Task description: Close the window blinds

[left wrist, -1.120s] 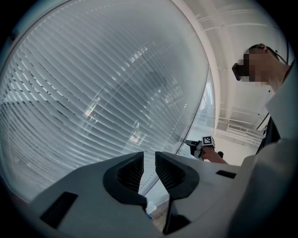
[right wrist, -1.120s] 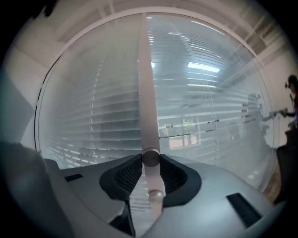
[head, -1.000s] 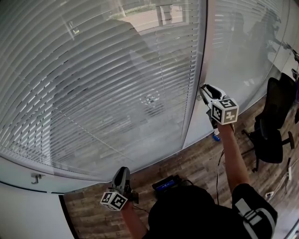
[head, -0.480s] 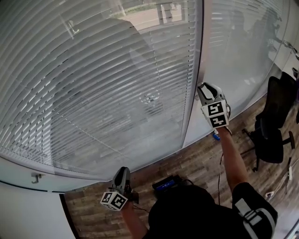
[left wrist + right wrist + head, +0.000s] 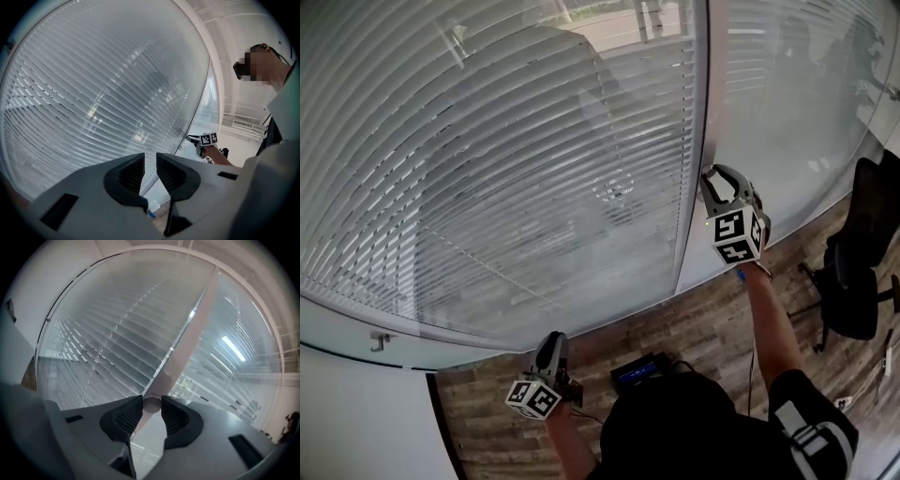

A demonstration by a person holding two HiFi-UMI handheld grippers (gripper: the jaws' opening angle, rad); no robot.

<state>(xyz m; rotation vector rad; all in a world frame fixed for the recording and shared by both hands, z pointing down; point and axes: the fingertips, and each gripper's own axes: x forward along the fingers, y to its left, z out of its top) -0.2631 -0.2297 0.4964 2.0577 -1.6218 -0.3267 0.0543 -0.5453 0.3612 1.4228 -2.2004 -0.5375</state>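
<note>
Right gripper view: I'm clamping my right gripper [image 5: 151, 398] jaws on the blind wand [image 5: 152, 405], which is running straight up away from them, while my left gripper [image 5: 546, 366] is hanging low, jaws slightly parted and empty.

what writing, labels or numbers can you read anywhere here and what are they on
No text can be read.
Left cube and right cube: black-and-white square patterns, no letters or numbers.
Black box: its blue screen is too small to read.
Sleeve: white marks, no legible words.
</note>
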